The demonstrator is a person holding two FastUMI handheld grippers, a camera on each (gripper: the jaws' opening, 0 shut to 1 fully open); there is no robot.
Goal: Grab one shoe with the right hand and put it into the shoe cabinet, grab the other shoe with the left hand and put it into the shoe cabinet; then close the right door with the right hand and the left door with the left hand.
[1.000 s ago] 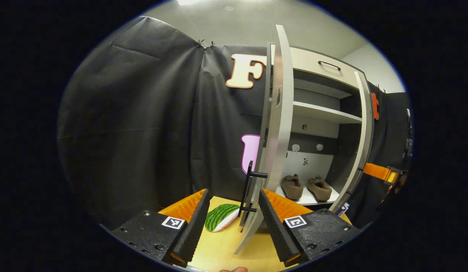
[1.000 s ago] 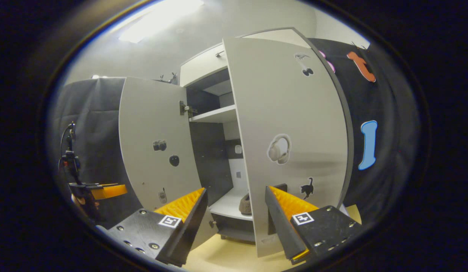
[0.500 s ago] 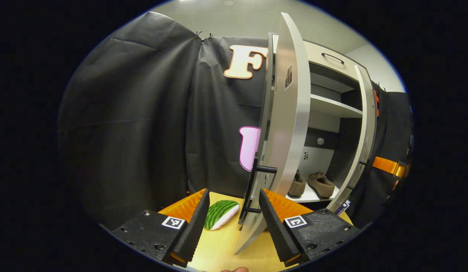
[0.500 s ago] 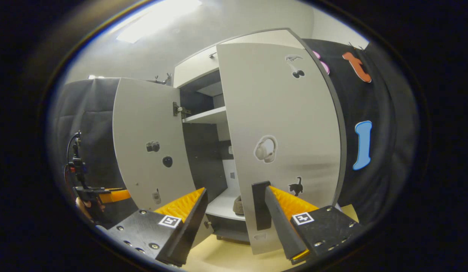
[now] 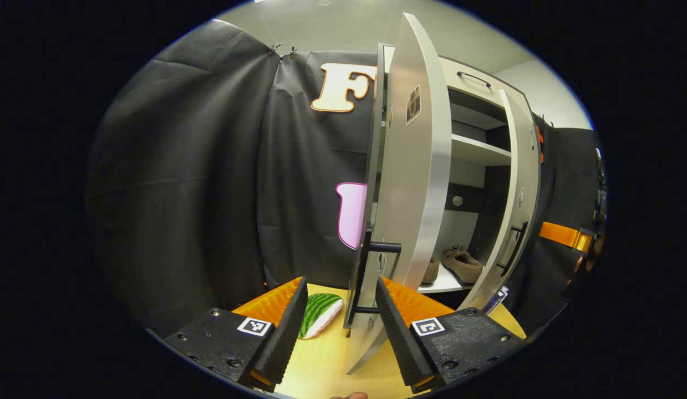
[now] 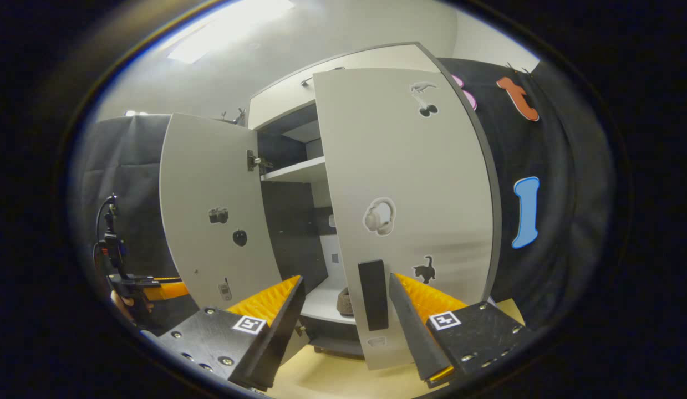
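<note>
Both cabinet doors half-shut, shoes seen inside.
The left gripper and right gripper are held with fingers spread, nothing gripped; brown shoes are seen on the shoe cabinet's bottom shelf.

Shoes and far gripper partly hidden

In the left gripper view the left door covers most of one shoe and the cabinet's left half. In the right gripper view the right door hides all but the heel of a shoe; left of the cabinet, the left gripper is too small to tell its jaws.
</note>
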